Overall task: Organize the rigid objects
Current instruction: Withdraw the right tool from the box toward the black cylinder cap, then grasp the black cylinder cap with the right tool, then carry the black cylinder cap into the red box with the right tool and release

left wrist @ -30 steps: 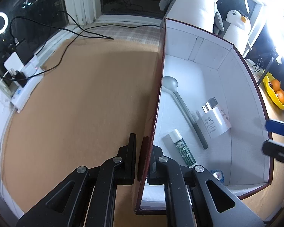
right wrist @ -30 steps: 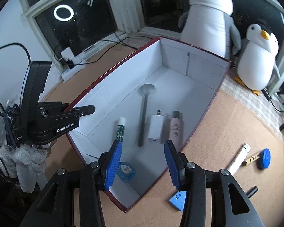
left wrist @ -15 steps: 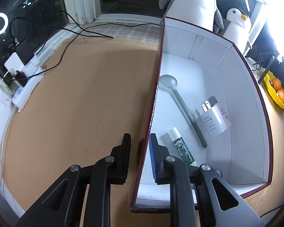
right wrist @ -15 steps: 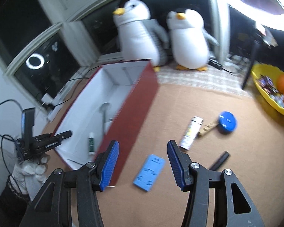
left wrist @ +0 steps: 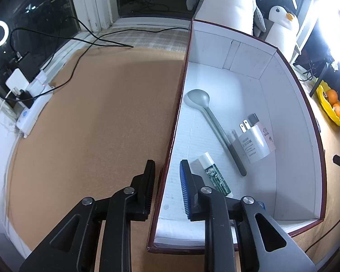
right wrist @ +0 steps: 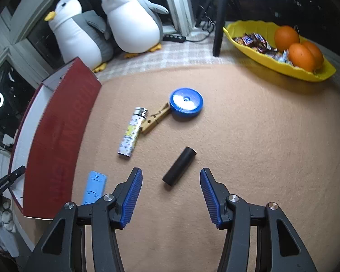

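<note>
Now my left gripper [left wrist: 166, 188] straddles the near wall of the red box [left wrist: 170, 149], one of its fingers [left wrist: 148, 181] outside and the other inside, both parted and not pinching the wall. Inside on the white floor I see a grey spoon [left wrist: 213, 124] lying diagonally, a white plug adapter [left wrist: 253, 145] just beside its handle, a pink bottle [left wrist: 264, 131] touching the adapter on the far side, and a small green-labelled tube [left wrist: 213, 173] close to my inner finger. A power strip [left wrist: 31, 104] with cables sits at the tabletop [left wrist: 90, 113] edge by the window.

My right gripper [right wrist: 171, 195] hovers over the tan tabletop [right wrist: 260, 147] with its blue-padded fingers [right wrist: 131, 195] spread wide, holding nothing. A black cylinder [right wrist: 179, 169] lies tilted between and just ahead of the fingertips, apart from both. Farther ahead are a patterned lighter [right wrist: 132, 133], a wooden clothespin [right wrist: 155, 119] touching it, and a round blue lid [right wrist: 186, 100] at the clothespin's other end. A flat light-blue piece [right wrist: 95, 187] lies beside the box's red outer wall [right wrist: 61, 136]. Two plush penguins [right wrist: 129, 20] stand behind, and a yellow bowl [right wrist: 260, 52] with oranges sits to the far right.
</note>
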Motion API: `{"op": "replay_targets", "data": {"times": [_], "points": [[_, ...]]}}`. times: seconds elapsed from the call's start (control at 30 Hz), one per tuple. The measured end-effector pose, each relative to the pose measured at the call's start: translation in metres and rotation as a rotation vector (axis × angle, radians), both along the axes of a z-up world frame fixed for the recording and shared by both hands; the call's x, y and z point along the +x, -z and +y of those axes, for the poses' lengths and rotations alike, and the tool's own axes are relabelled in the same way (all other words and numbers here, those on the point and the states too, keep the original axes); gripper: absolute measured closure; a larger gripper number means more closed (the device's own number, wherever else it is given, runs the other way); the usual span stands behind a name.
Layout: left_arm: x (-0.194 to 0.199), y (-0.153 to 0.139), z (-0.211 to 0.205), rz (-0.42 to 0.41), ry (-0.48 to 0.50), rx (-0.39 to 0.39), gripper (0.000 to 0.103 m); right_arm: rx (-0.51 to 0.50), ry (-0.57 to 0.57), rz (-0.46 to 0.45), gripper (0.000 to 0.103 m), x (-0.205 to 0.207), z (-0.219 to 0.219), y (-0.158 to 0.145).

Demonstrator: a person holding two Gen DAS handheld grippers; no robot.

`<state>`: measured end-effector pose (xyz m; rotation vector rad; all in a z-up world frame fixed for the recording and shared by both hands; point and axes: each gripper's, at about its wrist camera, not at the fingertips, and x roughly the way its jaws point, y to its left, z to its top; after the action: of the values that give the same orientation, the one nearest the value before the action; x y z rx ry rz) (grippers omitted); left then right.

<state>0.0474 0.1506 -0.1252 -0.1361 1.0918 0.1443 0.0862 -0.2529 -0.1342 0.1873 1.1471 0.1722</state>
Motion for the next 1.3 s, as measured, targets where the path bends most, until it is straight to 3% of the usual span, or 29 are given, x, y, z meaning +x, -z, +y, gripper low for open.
{"op": "replay_targets", "data": {"times": [0.43,0.67,0.93,1.17,1.3], "points": [[0.002,0.001,-0.001,0.008,-0.009,0.02,0.081,-0.032,0.012,0.077,0.055,0.026,0.001,0.03],[0.004,0.001,0.0,0.005,-0.016,0.022,0.081,-0.101,-0.031,0.095,0.063,0.034,0.01,0.039],[0.004,0.001,-0.001,0.004,-0.016,0.017,0.081,-0.193,-0.082,0.097,0.088,0.035,0.016,0.038],[0.003,0.002,0.001,0.0,-0.011,0.008,0.081,-0.194,-0.087,0.089,0.088,0.025,0.017,0.031],[0.001,0.001,0.002,-0.009,-0.007,0.005,0.081,-0.172,-0.101,0.049,0.088,0.016,0.027,0.011]]}}
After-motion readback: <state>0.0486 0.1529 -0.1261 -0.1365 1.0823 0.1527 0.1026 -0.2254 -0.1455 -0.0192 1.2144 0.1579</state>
